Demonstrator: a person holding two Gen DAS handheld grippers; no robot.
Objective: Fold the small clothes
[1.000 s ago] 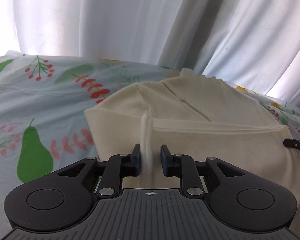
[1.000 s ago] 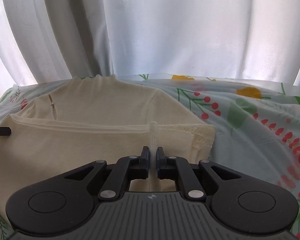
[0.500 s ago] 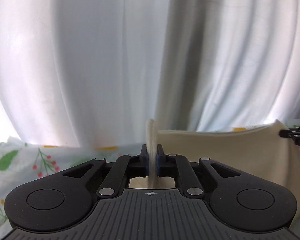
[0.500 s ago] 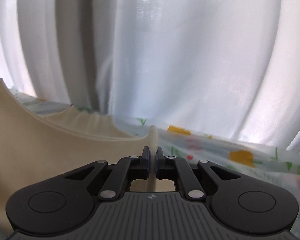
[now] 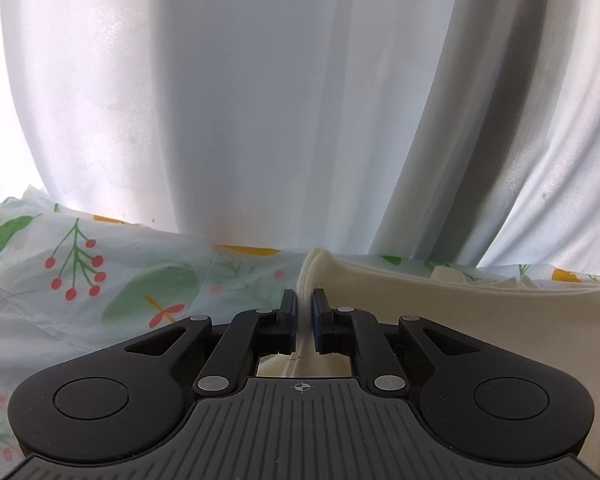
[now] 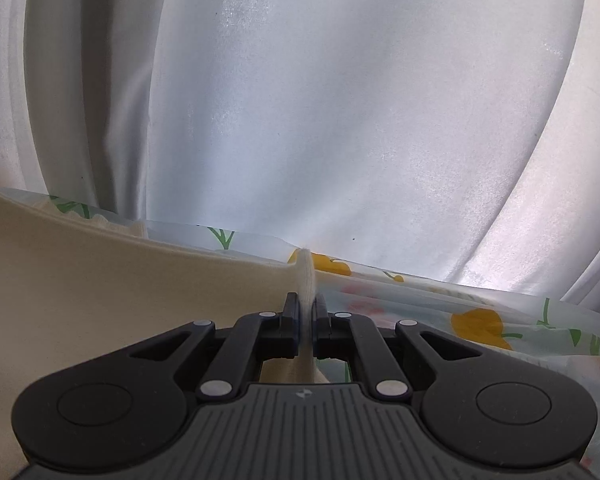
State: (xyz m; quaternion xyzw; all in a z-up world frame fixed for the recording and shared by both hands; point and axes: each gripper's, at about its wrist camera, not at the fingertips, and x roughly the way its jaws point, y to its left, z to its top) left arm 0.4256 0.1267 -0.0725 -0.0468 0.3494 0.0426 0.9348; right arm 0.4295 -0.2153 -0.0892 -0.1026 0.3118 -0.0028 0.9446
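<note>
A surface under a pale printed sheet (image 5: 100, 280) is carrying everything; its pattern is showing green leaves, red berries and orange fruit. A cream garment (image 5: 460, 320) is partly lying on the sheet, its near edge lifted.

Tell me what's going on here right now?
A person is folding a cream garment over a fruit-print sheet. The left gripper and the right gripper are each shut on an edge of the fabric, which stretches between them, in front of white curtains.
</note>
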